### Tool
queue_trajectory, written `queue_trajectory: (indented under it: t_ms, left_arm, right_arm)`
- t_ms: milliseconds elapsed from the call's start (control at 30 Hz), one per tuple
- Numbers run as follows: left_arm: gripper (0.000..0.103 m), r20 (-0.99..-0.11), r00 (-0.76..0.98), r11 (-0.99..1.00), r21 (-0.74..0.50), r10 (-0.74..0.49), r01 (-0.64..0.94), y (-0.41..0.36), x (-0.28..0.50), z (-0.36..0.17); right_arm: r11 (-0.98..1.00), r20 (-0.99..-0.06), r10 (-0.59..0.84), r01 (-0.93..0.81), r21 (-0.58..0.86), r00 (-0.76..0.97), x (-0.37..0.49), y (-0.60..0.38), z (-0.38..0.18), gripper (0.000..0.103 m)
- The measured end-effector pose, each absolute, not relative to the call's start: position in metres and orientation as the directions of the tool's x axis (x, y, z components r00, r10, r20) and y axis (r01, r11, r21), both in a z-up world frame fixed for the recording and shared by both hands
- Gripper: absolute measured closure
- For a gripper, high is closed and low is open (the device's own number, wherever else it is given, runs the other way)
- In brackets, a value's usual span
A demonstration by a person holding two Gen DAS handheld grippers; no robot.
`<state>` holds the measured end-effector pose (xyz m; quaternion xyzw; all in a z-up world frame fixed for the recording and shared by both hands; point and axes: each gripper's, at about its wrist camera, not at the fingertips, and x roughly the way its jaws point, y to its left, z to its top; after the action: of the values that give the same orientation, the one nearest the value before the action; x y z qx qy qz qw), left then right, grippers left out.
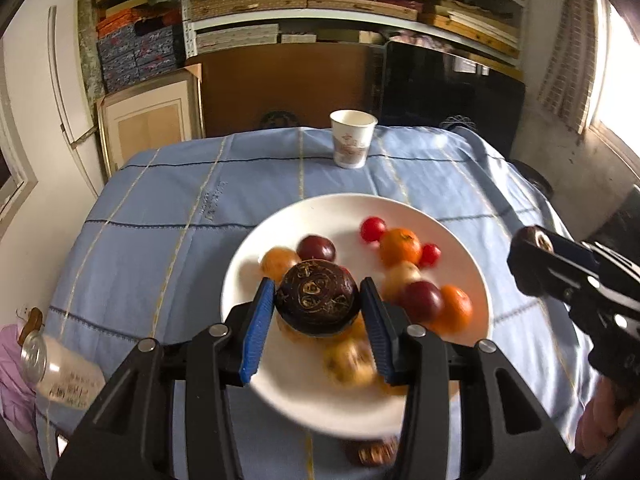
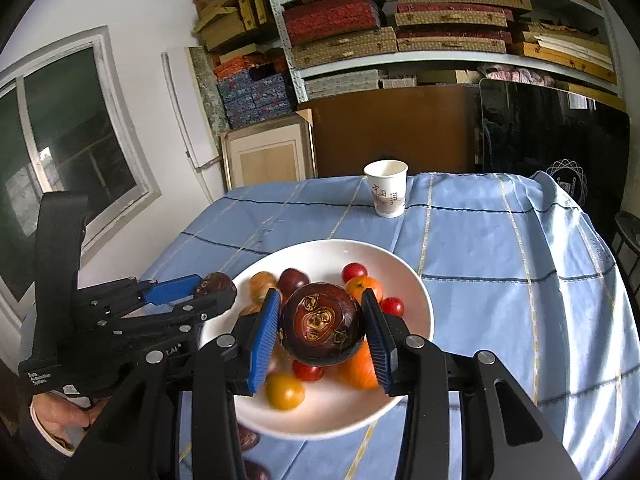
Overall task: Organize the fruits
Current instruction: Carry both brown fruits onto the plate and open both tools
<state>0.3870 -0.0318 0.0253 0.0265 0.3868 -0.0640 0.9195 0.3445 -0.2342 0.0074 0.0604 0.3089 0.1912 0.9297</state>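
Fruits: one dark round fruit pinched in left gripper, another pinched in right gripper, both hanging over plate at near edge of table (plate fruit directly below both). Two more dark fruits on cloth off plate's near rim. Neither hand nearer.

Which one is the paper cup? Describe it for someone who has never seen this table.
Start at the blue tablecloth, then look past the white plate toward the far edge. The paper cup stands there alone and upright, white with a faint print.
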Motion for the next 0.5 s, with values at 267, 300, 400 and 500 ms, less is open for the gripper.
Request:
queue_trajectory:
  t_ms: [267, 300, 400, 500]
  left_arm:
    - [0.06, -0.731, 0.68, 0.997, -0.005, -0.058, 0.079, -0.021, 0.424, 0.008]
    - [0.06, -0.734, 0.677, 0.997, -0.009, -0.057, 0.075, -0.02, 0.428, 0.006]
    - [0.06, -0.735, 0.676, 0.998, -0.003, -0.048, 0.067, -0.019, 0.436, 0.001]
    - [0.06, -0.738, 0.674, 0.998, 0.003, -0.04, 0.062, -0.019, 0.443, -0.004]
  right_arm:
    - [0.924, -0.589, 0.382, -0.29, 0.25, 0.712, 0.383, -0.231, -0.014, 0.061]
    - [0.925, -0.592, 0.381, -0.289, 0.248, 0.71, 0.386, -0.23, -0.015, 0.061]
    - [0.925, -0.601, 0.38, -0.288, 0.248, 0.703, 0.393, -0.227, -0.02, 0.061]
    - [0.929, -0.612, 0.37, -0.281, 0.24, 0.699, 0.399, -0.226, -0.026, 0.061]
